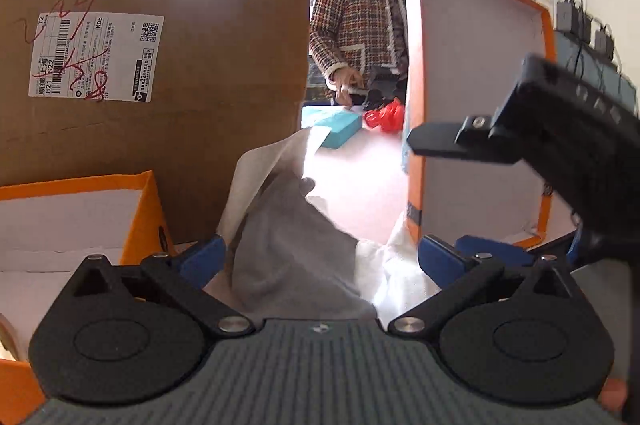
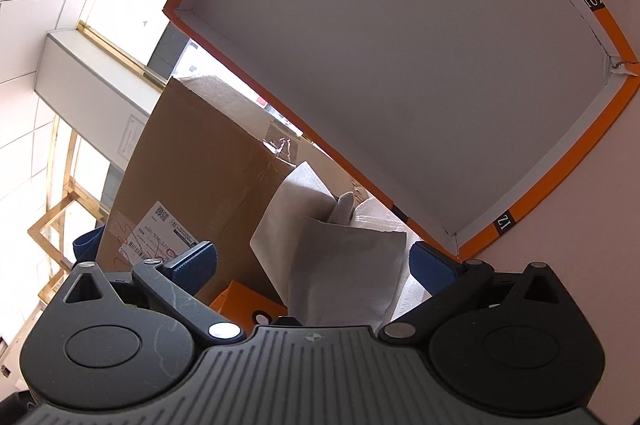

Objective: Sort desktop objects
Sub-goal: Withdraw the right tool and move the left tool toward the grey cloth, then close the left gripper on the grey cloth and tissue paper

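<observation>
Left wrist view: left gripper (image 1: 320, 257) spread around white wrapping paper (image 1: 288, 225), orange lid (image 1: 476, 97) upright at right, cardboard carton (image 1: 160, 65) far left. Right wrist view: right gripper (image 2: 316, 265) spread, paper (image 2: 340, 265) between its fingers; likely mid-unpacking, next closing on paper.

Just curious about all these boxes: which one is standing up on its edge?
The orange lid with the white inside, on the right, stands on edge. The brown cardboard box is closed, and the other orange box lies flat.
</observation>
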A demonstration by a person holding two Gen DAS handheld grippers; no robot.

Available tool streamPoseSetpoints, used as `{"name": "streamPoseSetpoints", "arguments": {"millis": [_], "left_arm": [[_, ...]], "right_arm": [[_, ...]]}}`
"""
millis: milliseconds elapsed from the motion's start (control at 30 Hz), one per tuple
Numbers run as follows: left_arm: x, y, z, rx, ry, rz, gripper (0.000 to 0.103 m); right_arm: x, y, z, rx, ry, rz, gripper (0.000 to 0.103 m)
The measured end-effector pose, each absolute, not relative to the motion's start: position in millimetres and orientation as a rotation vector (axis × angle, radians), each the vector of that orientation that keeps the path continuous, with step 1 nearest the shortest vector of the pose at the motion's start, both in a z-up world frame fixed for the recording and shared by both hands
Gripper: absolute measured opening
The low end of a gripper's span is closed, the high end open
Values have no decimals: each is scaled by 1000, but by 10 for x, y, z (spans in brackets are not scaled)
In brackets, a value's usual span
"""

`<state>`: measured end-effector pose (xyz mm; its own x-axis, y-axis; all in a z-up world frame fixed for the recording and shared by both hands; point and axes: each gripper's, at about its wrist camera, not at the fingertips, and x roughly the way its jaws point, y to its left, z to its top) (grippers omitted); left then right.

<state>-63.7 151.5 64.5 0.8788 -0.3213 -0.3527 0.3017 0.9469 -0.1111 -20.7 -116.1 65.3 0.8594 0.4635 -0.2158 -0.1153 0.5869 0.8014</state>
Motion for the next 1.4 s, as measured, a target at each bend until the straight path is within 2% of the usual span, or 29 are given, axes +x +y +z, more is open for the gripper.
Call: {"name": "streamPoseSetpoints", "arguments": {"millis": [100,233,300,367,533,700,733,800,867,1067,1233,1400], "left_arm": [[-626,1539,644,-103,405,-381,103],[-448,1496,449,-109,533,-370,103],[-368,1523,364,-128,572,-339,95],[-313,1555,313,-140,599,-337,92],[-301,1562,292,-154,617,-321,91],[-271,1632,286,-196,655,-312,47],[-275,1633,288,-191,656,-310,44],[-286,1627,285,-174,656,-305,27],[-287,1618,275,-159,654,-307,19],[-309,1624,303,-149,639,-310,9],[-375,1667,421,-159,657,-343,8],[-569,1701,659,-108,572,-364,8]], "right_arm": [[-216,-1169,633,902,435,356,103],[-204,-1143,621,902,446,361,103],[-205,-1140,614,901,451,364,103],[-208,-1145,605,901,458,366,103],[-194,-1120,575,897,480,371,103],[-191,-1087,565,875,493,373,103],[-193,-1086,561,871,495,374,103],[-185,-1076,559,863,504,377,103],[-182,-1065,552,857,511,376,103],[-175,-1023,543,817,534,375,103],[-162,-1020,509,795,558,370,103],[-143,-1025,480,792,571,374,103]]}}
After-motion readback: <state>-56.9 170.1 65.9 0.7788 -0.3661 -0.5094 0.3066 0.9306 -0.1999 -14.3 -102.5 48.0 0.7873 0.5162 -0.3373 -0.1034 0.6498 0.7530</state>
